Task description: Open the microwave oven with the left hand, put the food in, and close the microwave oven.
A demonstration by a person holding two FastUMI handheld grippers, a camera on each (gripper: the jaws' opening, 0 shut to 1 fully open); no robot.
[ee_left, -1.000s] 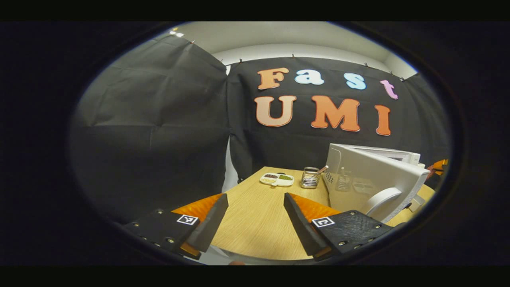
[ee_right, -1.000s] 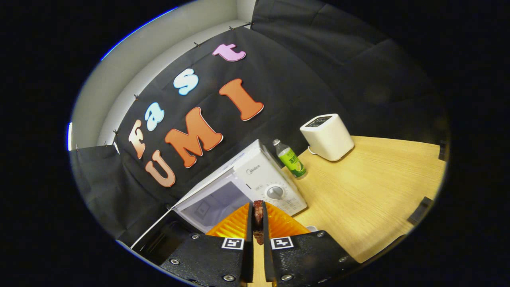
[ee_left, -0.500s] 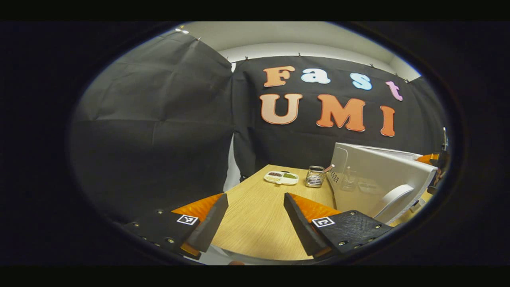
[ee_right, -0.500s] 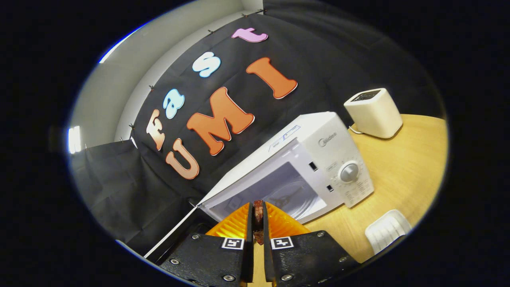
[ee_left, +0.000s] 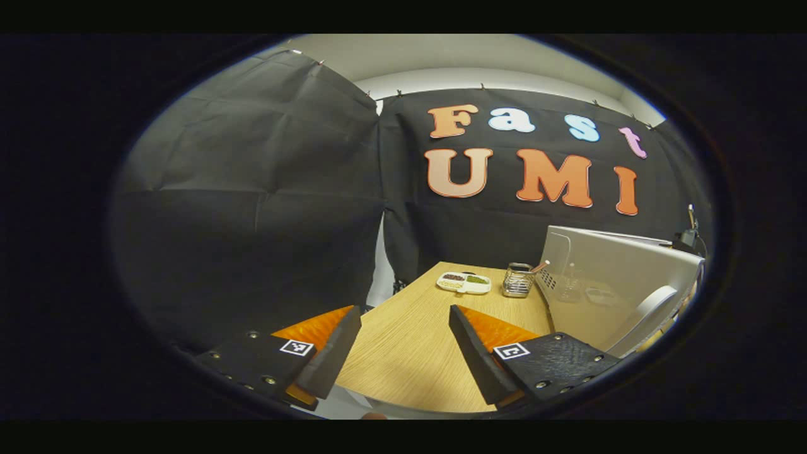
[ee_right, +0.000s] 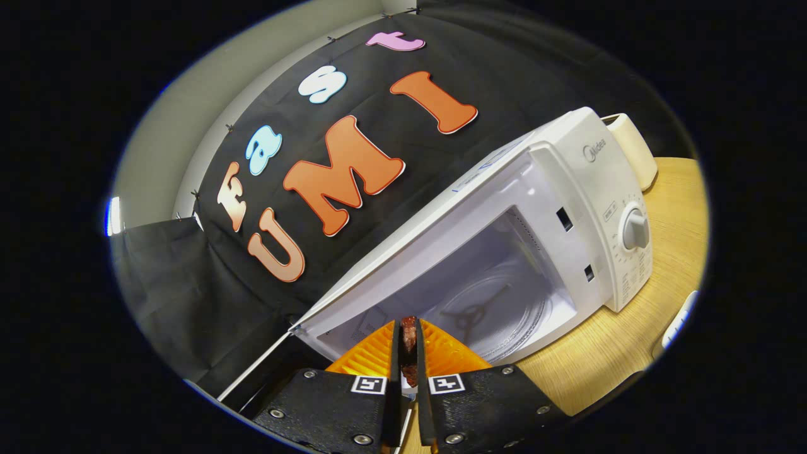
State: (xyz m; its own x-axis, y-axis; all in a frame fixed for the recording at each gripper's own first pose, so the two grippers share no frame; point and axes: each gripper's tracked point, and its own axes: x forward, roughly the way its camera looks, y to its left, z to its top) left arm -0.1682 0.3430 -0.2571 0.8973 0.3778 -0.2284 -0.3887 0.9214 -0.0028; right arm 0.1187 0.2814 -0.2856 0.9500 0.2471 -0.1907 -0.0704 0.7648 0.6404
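We see a wooden table (ee_left: 410, 340) walled by black cloth, with the microwave (ee_right: 567, 208) standing door-open on it. Our left gripper (ee_left: 403, 347) is spread wide, holding nothing, above the table. Our right gripper (ee_right: 408, 343) is pinched on a dark red piece of food (ee_right: 409, 331) at the microwave's open mouth.

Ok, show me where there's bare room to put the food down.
The microwave cavity is open, its glass turntable bare, just ahead of the right gripper holding the food. Bare table lies before the left gripper. Crowded: far edge with snack tray and wire holder.
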